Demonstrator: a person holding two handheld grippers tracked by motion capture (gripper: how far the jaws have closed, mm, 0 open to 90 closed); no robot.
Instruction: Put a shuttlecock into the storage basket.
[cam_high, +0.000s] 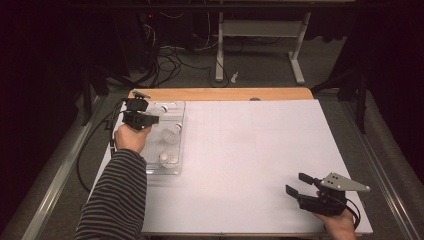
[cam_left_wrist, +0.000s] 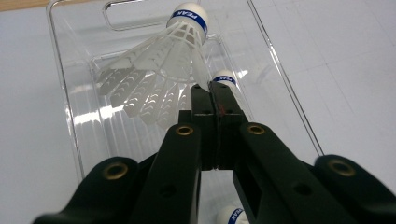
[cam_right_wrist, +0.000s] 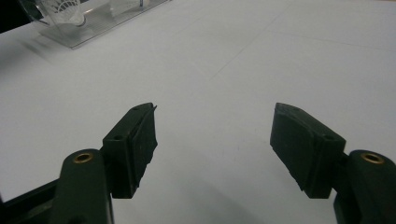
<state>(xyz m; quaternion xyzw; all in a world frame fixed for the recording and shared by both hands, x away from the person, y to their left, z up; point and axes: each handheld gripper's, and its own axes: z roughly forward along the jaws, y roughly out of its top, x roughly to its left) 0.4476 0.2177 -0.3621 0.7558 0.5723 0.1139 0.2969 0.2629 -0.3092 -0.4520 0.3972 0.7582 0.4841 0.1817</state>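
From above, the left gripper (cam_high: 150, 119) hangs over the far end of the clear tray (cam_high: 176, 169) at the table's left edge, where three shuttlecocks lie in a row, while the right gripper (cam_high: 299, 184) rests near the front right corner, well apart from them. In the left gripper view the jaws are pressed together with nothing between, their tips just over the feathers of the far shuttlecock (cam_left_wrist: 159, 65), a second cork (cam_left_wrist: 226, 77) beside them. In the right gripper view the jaws stand wide apart over bare white table (cam_right_wrist: 224, 70), the tray far off at top left.

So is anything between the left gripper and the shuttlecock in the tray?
Nothing visible. The left gripper, jaws shut, hangs just over the tray, its tips at the feather skirt of the lying shuttlecock.
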